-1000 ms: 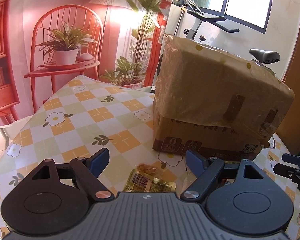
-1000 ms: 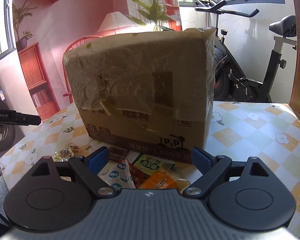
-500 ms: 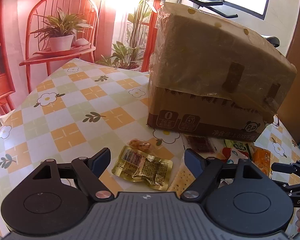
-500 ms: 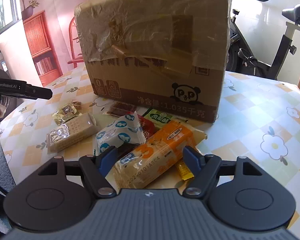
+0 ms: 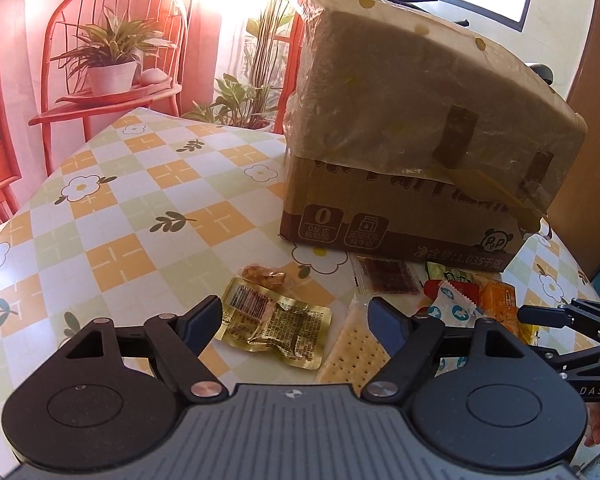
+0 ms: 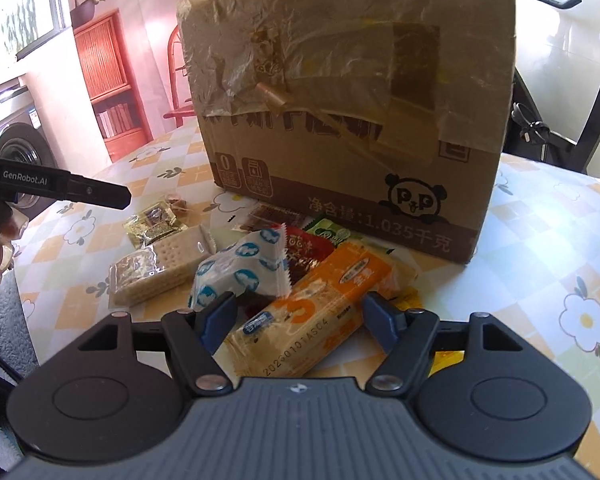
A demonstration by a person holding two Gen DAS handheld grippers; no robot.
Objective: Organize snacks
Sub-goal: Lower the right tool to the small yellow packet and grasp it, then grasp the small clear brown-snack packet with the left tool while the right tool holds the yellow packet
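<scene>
A loose heap of wrapped snacks lies on the checked tablecloth, just before a taped cardboard box (image 6: 352,92). The long orange biscuit pack (image 6: 316,312) lies slantwise on top, nearest the camera. Beside it stands a crumpled white-and-blue pouch (image 6: 240,276), over a red packet (image 6: 304,252) and a green one (image 6: 332,234) — both half hidden. Leftward lie clear-wrapped crackers (image 6: 160,268), a gold foil packet (image 5: 276,326), a small amber sweet (image 5: 264,274), perhaps candy, and a dark brown bar (image 5: 388,278).
</scene>
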